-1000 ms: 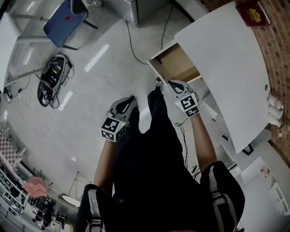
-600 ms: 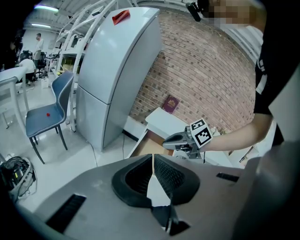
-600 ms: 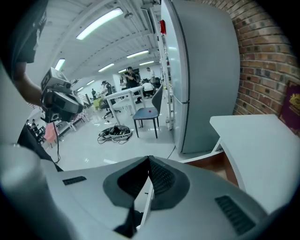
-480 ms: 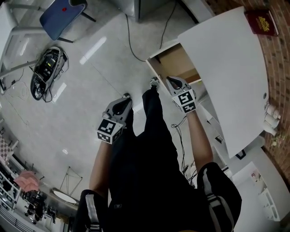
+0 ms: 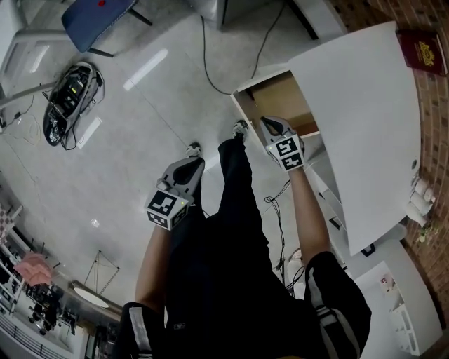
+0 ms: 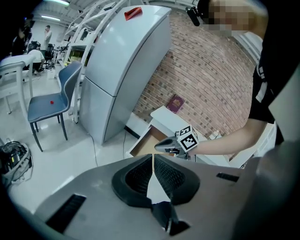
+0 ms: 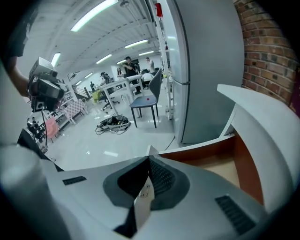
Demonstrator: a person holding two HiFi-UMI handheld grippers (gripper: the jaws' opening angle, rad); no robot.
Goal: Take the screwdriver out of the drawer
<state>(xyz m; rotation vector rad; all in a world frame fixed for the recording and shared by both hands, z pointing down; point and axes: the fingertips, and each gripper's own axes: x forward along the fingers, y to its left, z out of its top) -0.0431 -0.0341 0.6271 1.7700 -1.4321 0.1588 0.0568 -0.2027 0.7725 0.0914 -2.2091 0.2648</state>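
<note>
The wooden drawer (image 5: pixel 277 98) stands pulled out from under the white table (image 5: pixel 358 119); its bare bottom shows and I see no screwdriver in any view. My right gripper (image 5: pixel 266 122) hovers at the drawer's near front corner, jaws shut and empty. From the right gripper view the shut gripper (image 7: pixel 149 158) points over the drawer's white front rim (image 7: pixel 201 147). My left gripper (image 5: pixel 199 162) hangs over the floor to the left of the person's leg, shut and empty. The left gripper (image 6: pixel 152 157) looks toward the drawer (image 6: pixel 145 143) and the right gripper (image 6: pixel 165 146).
A dark red book (image 5: pixel 424 50) lies on the table's far corner. A tall grey cabinet (image 6: pixel 124 65) stands beyond the drawer, with a blue chair (image 5: pixel 95 17) and a cable bundle (image 5: pixel 66 98) on the floor. Brick wall (image 5: pixel 431 140) runs behind the table.
The right gripper has edged closer to the drawer's front corner. The left gripper has sunk slightly lower beside the leg. Both stay shut.
</note>
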